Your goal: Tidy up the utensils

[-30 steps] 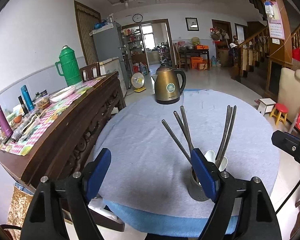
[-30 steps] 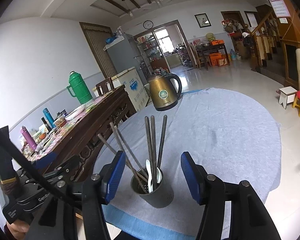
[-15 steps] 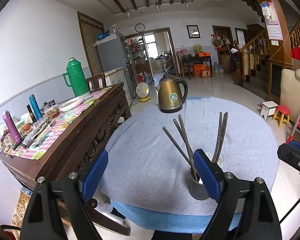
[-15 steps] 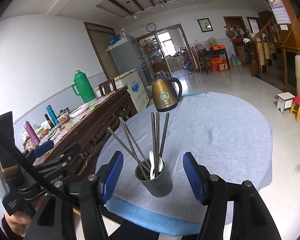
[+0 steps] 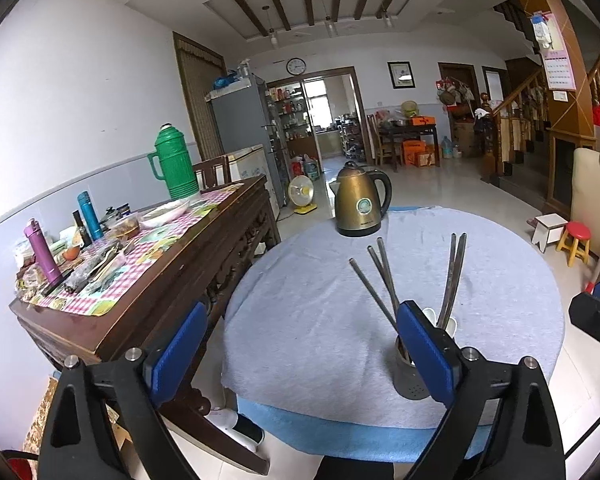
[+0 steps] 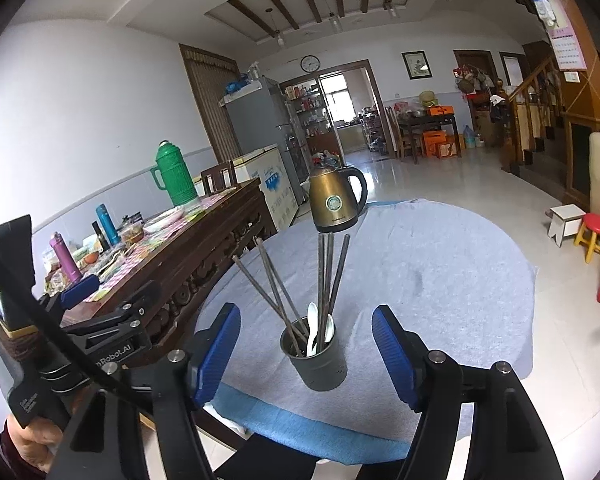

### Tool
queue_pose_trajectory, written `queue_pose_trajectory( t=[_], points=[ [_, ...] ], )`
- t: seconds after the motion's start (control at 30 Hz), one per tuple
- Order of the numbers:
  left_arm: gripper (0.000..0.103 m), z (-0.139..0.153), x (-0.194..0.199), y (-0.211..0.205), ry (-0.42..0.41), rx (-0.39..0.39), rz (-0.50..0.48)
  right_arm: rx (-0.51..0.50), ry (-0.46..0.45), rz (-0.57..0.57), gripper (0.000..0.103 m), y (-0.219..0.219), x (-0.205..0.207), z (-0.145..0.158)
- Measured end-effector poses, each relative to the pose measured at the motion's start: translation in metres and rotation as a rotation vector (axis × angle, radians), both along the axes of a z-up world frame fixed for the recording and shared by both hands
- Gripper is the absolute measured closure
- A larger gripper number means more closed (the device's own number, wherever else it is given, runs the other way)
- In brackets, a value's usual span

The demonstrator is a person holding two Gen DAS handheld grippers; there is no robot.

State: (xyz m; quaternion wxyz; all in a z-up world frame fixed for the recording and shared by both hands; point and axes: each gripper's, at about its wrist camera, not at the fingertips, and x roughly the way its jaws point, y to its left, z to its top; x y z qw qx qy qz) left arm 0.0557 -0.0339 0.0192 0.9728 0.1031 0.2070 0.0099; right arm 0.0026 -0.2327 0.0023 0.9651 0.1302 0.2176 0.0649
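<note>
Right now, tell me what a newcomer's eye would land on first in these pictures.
First, the grey metal utensil cup near the front edge of the round table's pale blue cloth, bristling with long metal chopsticks and white spoons. Behind it, at the far edge, stands a bronze electric kettle. On the dark carved sideboard to the left, a tall green thermos stands out.

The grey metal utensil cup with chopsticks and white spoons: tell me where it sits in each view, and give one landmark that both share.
Left wrist view: the grey metal utensil cup sits lower right, partly hidden behind the right-hand blue finger pad.
Right wrist view: it stands low in the centre, between the two blue pads, touching neither.
Shared landmark: the gold electric kettle at the far edge of the round table's grey cloth.
</note>
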Motion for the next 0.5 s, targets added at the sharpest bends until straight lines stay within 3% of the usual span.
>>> queue_pose_trajectory(
  t=[0.5],
  points=[
    [0.003, 0.001, -0.012, 0.031, -0.012, -0.044, 0.057, -0.025, 0.055, 0.018, 0.028, 0.024, 0.004, -0.01]
  ],
)
